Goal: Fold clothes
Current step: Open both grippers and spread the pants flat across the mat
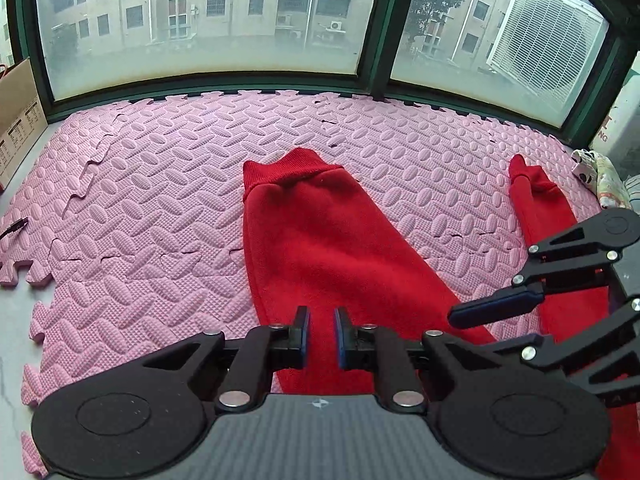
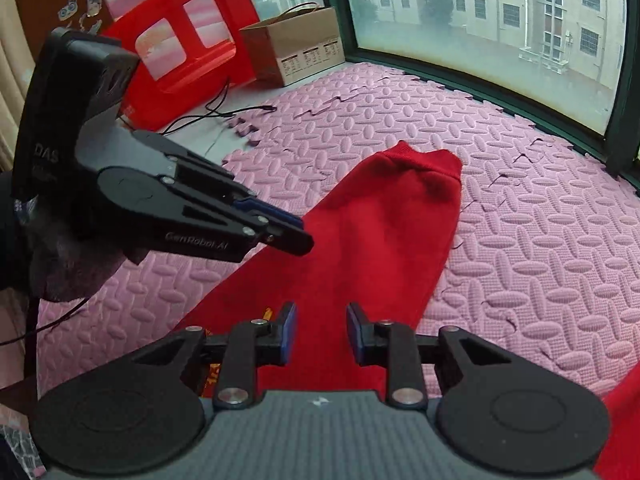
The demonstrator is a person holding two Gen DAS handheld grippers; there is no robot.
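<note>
In the left wrist view, the left gripper (image 1: 322,336) hovers low over a red garment (image 1: 320,248) spread on the pink foam mat (image 1: 160,200), its fingers parted by a narrow gap with nothing between them. One ribbed-cuffed part stretches toward the window (image 1: 200,20); a second, narrower cuffed part (image 1: 536,200) lies apart to the right, where the right gripper (image 1: 496,308) reaches in. In the right wrist view, the right gripper stands wider apart, also empty, above the same cloth near its lower end; the left gripper shows side-on to the left, its opening unclear from here. The garment lies flat and stretched, which fits either laying out or a pause between folds. Any coming grasp, I judge, calls for pinching an edge of the soft fleece cleanly, without dragging the mat tiles.
</note>
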